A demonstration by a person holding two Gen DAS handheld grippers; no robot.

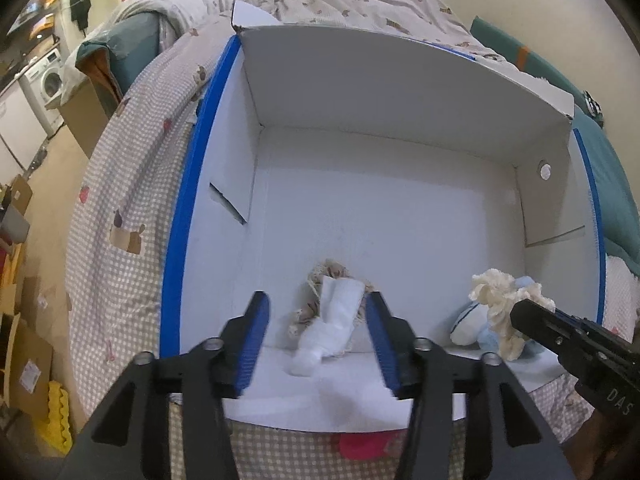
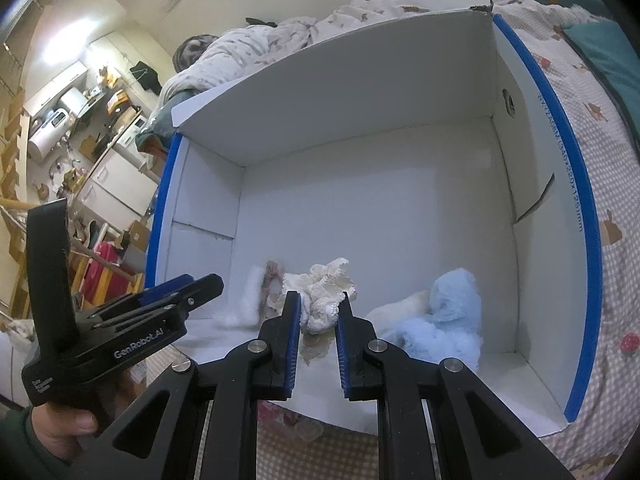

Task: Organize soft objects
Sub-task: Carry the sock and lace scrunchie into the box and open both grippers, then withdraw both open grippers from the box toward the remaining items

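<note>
A white cardboard box (image 1: pixel 400 92) with blue edges lies open on a checked bedspread; it also shows in the right wrist view (image 2: pixel 360 92). In its near part lie a white sock (image 1: pixel 332 320) on a beige frilly cloth (image 1: pixel 328 272), a cream frilly cloth (image 2: pixel 324 296) and a light blue plush toy (image 2: pixel 444 316). My left gripper (image 1: pixel 316 316) is open, its fingers either side of the white sock, not touching it. My right gripper (image 2: pixel 318 308) is shut on the cream frilly cloth (image 1: pixel 500 304), held just above the box floor beside the plush toy (image 1: pixel 472 320).
The box sits on a bed with a checked cover (image 1: pixel 120 216) and rumpled duvet (image 1: pixel 360 4). A teal pillow (image 2: pixel 600 52) lies to the right. Cardboard boxes (image 1: pixel 24 344) and a washing machine (image 1: pixel 48 76) stand on the floor to the left.
</note>
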